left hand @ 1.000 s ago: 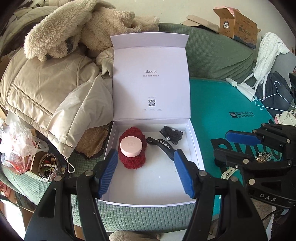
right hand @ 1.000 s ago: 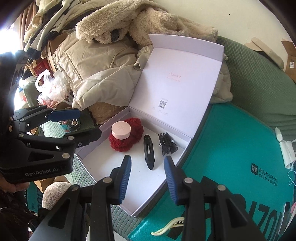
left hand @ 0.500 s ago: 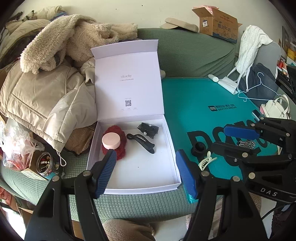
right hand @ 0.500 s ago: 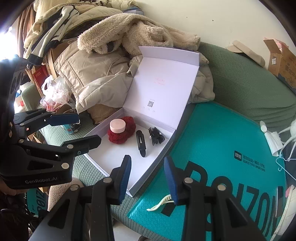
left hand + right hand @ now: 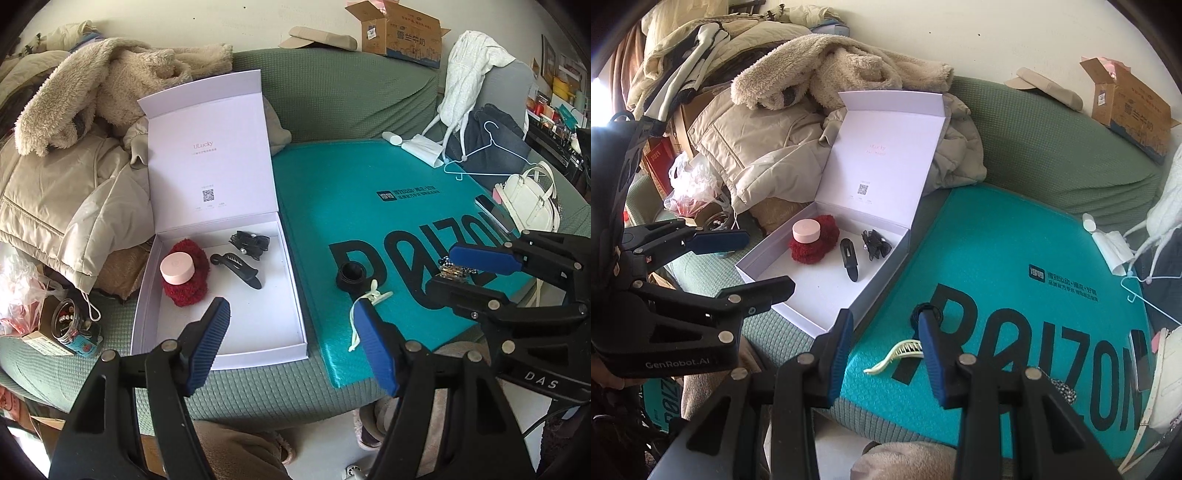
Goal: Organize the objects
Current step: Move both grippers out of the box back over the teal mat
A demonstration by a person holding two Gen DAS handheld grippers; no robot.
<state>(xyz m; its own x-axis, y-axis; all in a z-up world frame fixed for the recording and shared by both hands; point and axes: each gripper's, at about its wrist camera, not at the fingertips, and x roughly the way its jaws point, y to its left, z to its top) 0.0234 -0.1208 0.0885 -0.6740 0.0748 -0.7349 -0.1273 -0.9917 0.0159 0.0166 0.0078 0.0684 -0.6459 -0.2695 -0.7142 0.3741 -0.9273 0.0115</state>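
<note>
Best to lower the wide-open right claw (image 5: pixel 884 334) over the cream hair clip (image 5: pixel 895 353) just beside the white box (image 5: pixel 820 291), close gently, then drop it inside, left claw (image 5: pixel 291 332) gaping empty.

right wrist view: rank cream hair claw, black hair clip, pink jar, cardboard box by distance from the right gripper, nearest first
1. cream hair claw: on the teal mat, just ahead of the right gripper.
2. black hair clip: inside the white box, right of centre.
3. pink jar: on the red scrunchie, box's back left.
4. cardboard box: atop the sofa back, far right.
</note>
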